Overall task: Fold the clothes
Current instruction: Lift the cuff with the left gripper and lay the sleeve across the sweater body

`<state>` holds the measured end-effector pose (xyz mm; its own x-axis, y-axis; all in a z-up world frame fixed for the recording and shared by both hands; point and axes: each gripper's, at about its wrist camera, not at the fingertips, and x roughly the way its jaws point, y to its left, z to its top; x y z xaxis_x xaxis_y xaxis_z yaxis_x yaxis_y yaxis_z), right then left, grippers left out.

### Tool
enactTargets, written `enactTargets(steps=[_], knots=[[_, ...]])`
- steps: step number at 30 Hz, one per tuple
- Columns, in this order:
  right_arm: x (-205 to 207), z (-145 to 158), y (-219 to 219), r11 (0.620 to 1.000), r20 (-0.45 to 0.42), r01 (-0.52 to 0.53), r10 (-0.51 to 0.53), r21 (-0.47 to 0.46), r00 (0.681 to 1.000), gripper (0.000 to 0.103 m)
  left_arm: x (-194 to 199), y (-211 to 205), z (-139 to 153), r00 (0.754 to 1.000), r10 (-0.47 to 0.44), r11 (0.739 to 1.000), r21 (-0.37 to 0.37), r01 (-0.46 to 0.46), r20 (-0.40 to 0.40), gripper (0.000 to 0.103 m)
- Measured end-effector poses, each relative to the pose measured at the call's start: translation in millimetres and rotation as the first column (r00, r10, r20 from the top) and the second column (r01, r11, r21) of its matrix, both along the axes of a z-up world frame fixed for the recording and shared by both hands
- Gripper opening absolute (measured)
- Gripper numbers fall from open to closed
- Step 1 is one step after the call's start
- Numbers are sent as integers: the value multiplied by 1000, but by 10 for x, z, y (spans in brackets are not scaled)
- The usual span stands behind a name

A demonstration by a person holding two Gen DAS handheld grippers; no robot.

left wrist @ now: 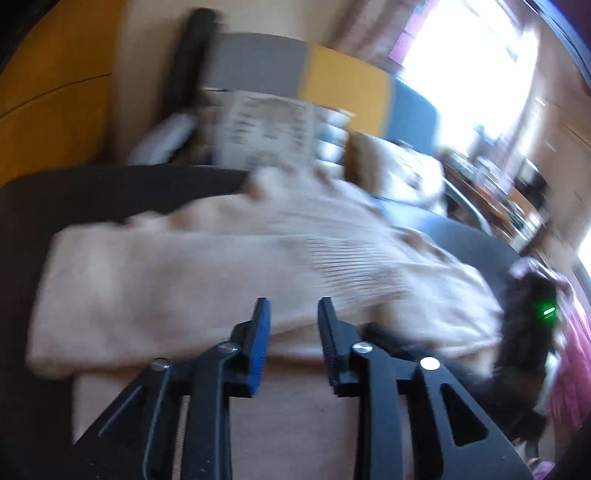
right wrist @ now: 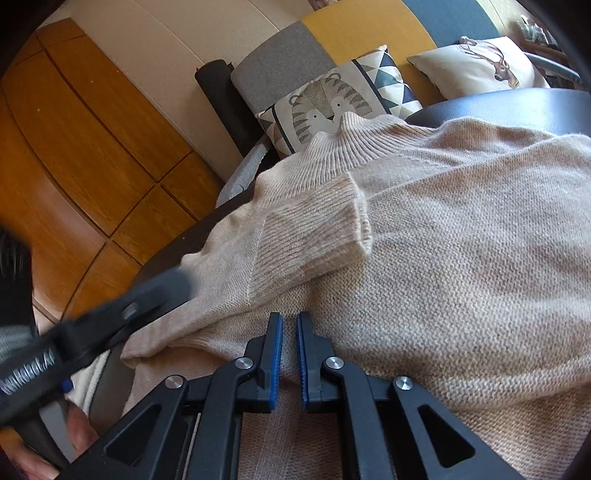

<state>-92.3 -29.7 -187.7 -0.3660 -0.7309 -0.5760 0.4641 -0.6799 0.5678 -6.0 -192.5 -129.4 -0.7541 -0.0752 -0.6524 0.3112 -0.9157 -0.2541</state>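
A beige knit sweater lies spread on a dark round table, with one ribbed sleeve folded across its body. My right gripper sits low on the sweater's near part, jaws almost together, and knit fills the narrow slit between the pads. In the blurred left wrist view, the left gripper hovers just over the sweater with a clear gap between its blue pads and nothing in it. The right wrist view shows the left gripper smeared at the sweater's left edge. The right gripper shows at the right edge of the left wrist view, with a green light.
Behind the table stands a grey, yellow and blue sofa with a tiger cushion and a deer cushion. A black roll leans beside it. Wooden cabinet doors fill the left. A hand holds the left tool.
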Motion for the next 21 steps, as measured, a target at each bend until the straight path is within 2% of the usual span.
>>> enactTargets(steps=[3, 5, 7, 8, 9, 11, 13, 17, 19, 21], knots=[[-11, 1, 38, 1000, 13, -5, 6, -31, 1000, 8, 301, -311, -210, 993, 115, 993, 11, -115, 23, 30], [-23, 7, 80, 998, 30, -9, 11, -67, 1000, 9, 481, -531, -423, 987, 153, 977, 145, -159, 51, 30], [-49, 33, 112, 995, 58, -4, 10, -102, 998, 15, 587, -678, -457, 987, 161, 955, 254, -153, -13, 31], [-66, 52, 119, 993, 70, -1, 9, -116, 998, 21, 590, -710, -476, 986, 166, 949, 272, -156, -13, 31], [-84, 74, 112, 992, 74, 2, 7, -123, 997, 23, 570, -712, -492, 987, 161, 948, 278, -152, -8, 31], [-157, 79, 88, 993, 112, 37, -24, -116, 993, 24, 535, -652, -471, 989, 149, 959, 243, -144, -4, 32], [-247, 65, 68, 991, 164, 87, -69, -105, 984, 24, 526, -623, -455, 991, 133, 963, 239, -126, -13, 40], [-421, 26, 95, 967, 264, 213, -171, -140, 949, 23, 550, -677, -469, 991, 132, 951, 287, -117, -33, 41], [-503, 20, 99, 954, 301, 266, -216, -137, 929, 20, 548, -710, -494, 991, 132, 945, 304, -118, -29, 41], [-564, 34, 79, 952, 320, 288, -242, -104, 916, 8, 516, -727, -445, 992, 128, 950, 288, -122, 0, 41]])
